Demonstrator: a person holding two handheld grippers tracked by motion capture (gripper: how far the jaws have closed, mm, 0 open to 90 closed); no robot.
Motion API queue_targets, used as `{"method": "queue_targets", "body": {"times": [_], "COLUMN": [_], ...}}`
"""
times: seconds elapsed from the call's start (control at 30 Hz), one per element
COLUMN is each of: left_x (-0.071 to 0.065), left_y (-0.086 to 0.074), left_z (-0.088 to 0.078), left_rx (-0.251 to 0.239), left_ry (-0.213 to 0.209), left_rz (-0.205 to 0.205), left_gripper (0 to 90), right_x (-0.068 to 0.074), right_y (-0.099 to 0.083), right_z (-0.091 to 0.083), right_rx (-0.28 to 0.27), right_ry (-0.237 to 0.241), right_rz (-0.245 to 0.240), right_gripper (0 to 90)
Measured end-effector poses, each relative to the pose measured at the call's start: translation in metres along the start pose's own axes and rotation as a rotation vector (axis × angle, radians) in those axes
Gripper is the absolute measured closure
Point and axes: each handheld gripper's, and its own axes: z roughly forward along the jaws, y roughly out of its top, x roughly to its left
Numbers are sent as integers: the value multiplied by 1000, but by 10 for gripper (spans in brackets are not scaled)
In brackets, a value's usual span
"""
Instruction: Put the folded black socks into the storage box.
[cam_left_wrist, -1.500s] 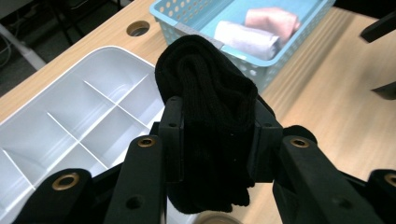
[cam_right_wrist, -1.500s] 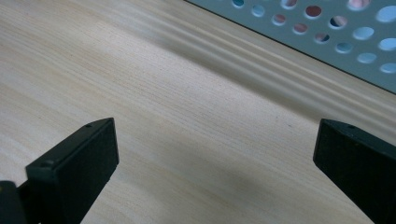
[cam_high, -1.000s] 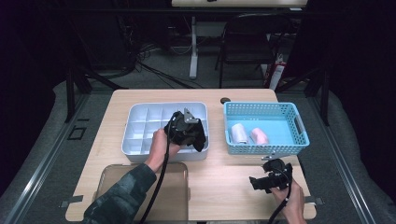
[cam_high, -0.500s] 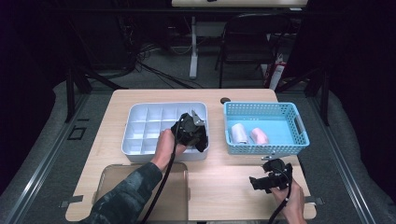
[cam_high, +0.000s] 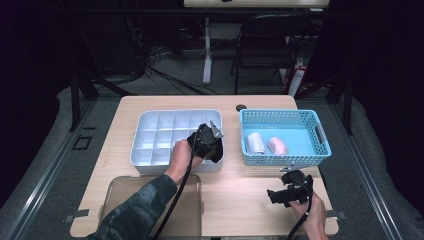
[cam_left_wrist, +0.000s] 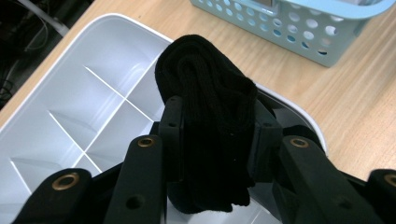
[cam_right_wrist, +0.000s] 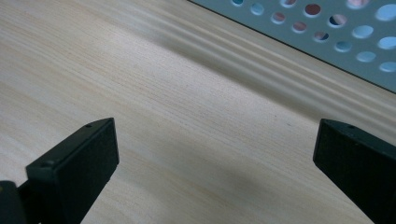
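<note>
The left gripper (cam_high: 209, 145) is clamped on a rolled black sock (cam_left_wrist: 210, 116), its two black jaws pressing the bundle from both sides so that the rounded top of the roll stands up past the pads. In the high view this gripper hangs over the right end of the white divided tray (cam_high: 150, 127), at the front right compartments; the left gripper view shows the sock above the tray's near corner, with the white partitions spread out to its left. Just beside the tray on the wooden worktop (cam_high: 240, 195) stands a blue basket (cam_high: 320, 132), holding a white roll (cam_high: 257, 143) and a pink roll (cam_high: 277, 146). The right gripper (cam_high: 289, 192) is low over the worktop in front of the basket, jaws wide apart and empty.
</note>
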Motion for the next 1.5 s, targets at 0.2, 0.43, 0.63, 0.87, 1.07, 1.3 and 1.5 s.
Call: {"method": "queue_targets", "body": {"times": [0.2, 0.43, 0.63, 0.87, 1.07, 1.3, 1.5], "left_x": [0, -1, -1, 0, 2, 2, 3], "left_y": [-3, -4, -6, -9, -11, -11, -12], "left_z": [6, 11, 15, 21, 25, 29, 33], "left_rx": [19, 24, 30, 36, 40, 53, 64], "left_ry": [-33, -53, -88, -129, -156, -180, -209], "left_rz": [-17, -27, -54, -89, -118, -135, -152], "left_gripper": [655, 655, 655, 655, 656, 657, 657], "right_x": [-1, 0, -1, 0, -1, 1, 1], "right_y": [0, 0, 0, 0, 0, 1, 1], "right_z": [0, 0, 1, 1, 2, 2, 1], "right_rx": [13, 14, 15, 18, 21, 20, 17], "right_ry": [-3, 0, 2, 1, 1, 1, -2], "right_rz": [-9, -8, -8, -8, -7, -9, -11], "right_gripper": [0, 0, 0, 0, 0, 0, 0]}}
